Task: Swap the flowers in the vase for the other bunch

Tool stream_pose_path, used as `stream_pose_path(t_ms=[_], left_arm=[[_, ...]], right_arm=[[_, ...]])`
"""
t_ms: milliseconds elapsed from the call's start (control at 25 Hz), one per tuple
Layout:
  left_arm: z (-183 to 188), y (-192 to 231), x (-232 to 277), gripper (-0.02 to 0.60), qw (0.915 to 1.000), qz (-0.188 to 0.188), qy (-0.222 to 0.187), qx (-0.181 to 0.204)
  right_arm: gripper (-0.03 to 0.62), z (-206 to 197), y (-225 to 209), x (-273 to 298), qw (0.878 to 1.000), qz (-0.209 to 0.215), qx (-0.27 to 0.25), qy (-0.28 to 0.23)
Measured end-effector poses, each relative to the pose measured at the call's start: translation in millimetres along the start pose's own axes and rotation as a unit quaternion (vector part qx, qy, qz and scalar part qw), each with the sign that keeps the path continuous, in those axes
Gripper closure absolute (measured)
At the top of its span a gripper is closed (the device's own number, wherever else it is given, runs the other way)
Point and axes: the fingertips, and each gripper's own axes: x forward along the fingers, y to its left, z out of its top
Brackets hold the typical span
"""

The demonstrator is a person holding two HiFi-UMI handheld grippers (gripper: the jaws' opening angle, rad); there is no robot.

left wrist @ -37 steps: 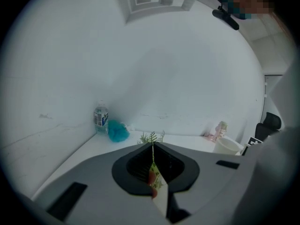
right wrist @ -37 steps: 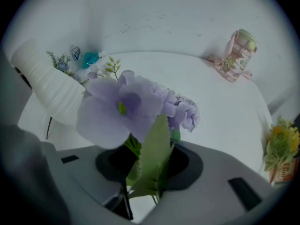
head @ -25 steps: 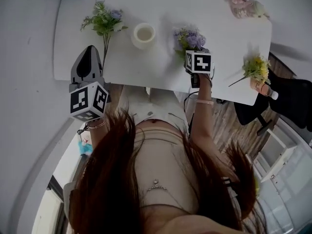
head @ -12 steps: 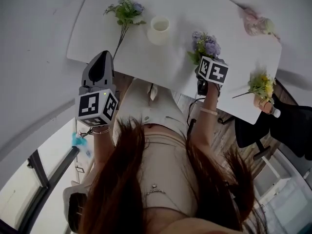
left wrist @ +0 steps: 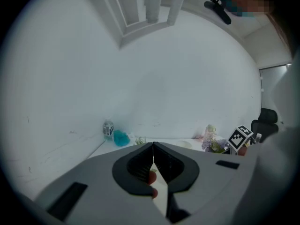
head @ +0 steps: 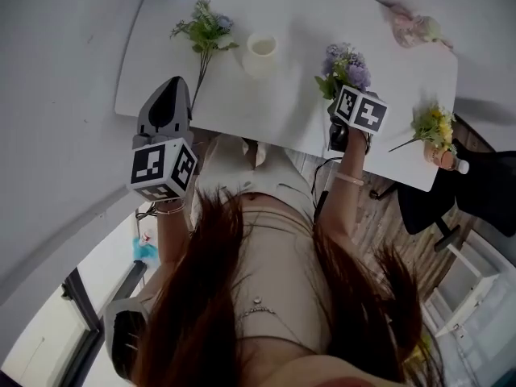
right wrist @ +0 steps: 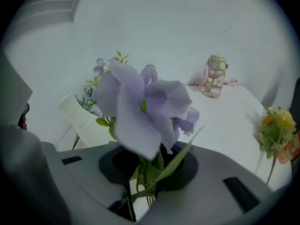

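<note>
White table [head: 282, 107] against pale walls takes up the top of the head view, and the person's hair and torso fill the bottom; a cream vase [head: 262, 53] stands on the table towards the far side. To the vase's left, one green bunch with bluish blooms [head: 205, 32] lies flat on the table, stems pointing to the near edge. To the vase's right, the right gripper [right wrist: 147, 172] has its jaws closed on the green stems of a purple bunch [head: 347, 64], which it holds over the table's near edge; the large petals block most of that gripper's own view. Further right of the vase, near the table end, is a yellow bunch [head: 433, 123] beside a small bottle [head: 448, 161]; a pink bottle with a green lid [right wrist: 214, 76] stands at the far right corner. Beyond the vase on the left are a clear water bottle [left wrist: 108, 129] and a teal thing [left wrist: 121, 138]. A black chair [head: 484, 188] sits past the table's right end. The left gripper [left wrist: 153, 146] hangs off the table's near left corner, jaws pressed together with nothing between them. Counted: three bunches, one vase, three bottles.
</note>
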Motion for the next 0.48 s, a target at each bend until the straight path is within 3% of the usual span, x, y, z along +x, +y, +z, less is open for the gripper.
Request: stream_pose_path(t_ms=[480], left_arm=[[18,15,28,0.574,0.9964,-0.083,0.003,0.016]], right_arm=[[0.491,19,12,-28,0.995,-0.036,0.073,-0.056]])
